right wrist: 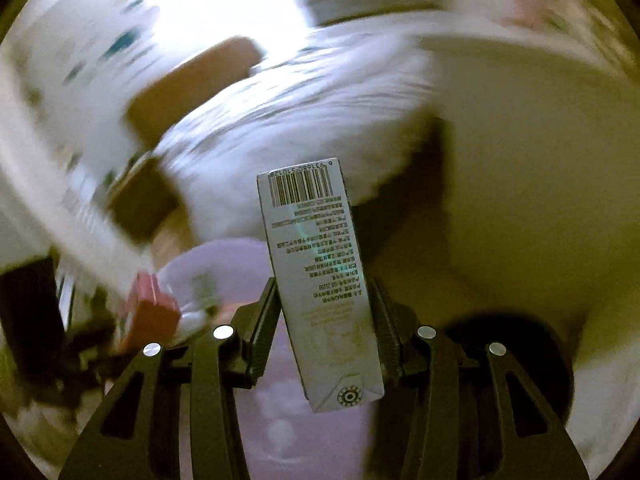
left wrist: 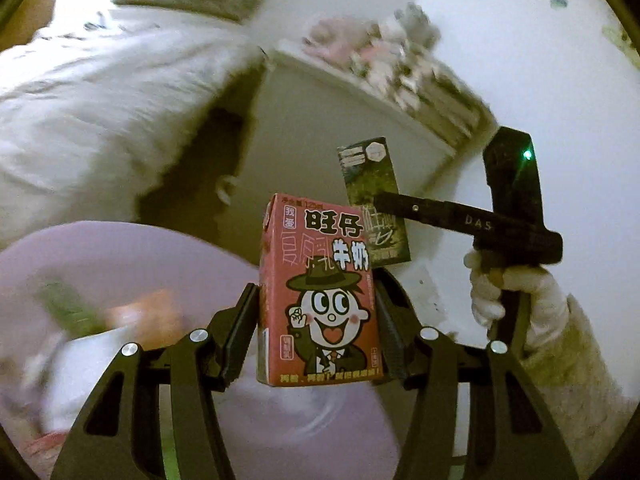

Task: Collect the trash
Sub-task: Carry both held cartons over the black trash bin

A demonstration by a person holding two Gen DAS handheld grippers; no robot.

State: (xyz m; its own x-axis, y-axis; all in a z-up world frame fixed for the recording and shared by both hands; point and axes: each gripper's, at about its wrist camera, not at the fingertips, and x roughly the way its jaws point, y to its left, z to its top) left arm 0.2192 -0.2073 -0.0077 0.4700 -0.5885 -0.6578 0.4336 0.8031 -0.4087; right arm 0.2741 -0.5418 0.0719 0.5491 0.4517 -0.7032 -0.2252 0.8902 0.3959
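Closest in, the left gripper (left wrist: 318, 316) has its black ribbed fingers (left wrist: 240, 332) clamped on both sides of a small red cardboard milk carton (left wrist: 320, 292) printed with a grinning cartoon boy in a hat; the carton stands upright between them, front face to the camera. Right under those fingers sits a lilac round plastic bin (left wrist: 100, 248), and blurred green, orange and white scraps lie in it, off to the left of the fingers.

Over on the other side, the right gripper (right wrist: 326, 320) is pinching a tall grey cardboard drink carton (right wrist: 320, 280), barcode end pointing away from the fingers, the carton tilted a little to the left. The same lilac bin (right wrist: 224, 256) shows beneath and beyond those fingers, with the red carton (right wrist: 150, 308) blurred at lower left.

Just past the red carton, up and to the right of the left fingers, the grey carton's dark green printed face (left wrist: 374, 200) is in view, held by the right gripper (left wrist: 380, 202), a white-gloved hand (left wrist: 516, 300) around its handle. The two cartons are near each other, both above the bin area.

Farther out: a white rumpled bed (left wrist: 100, 120), pale floor, and a blurred white low cabinet (left wrist: 360, 92) with pinkish clutter on top.
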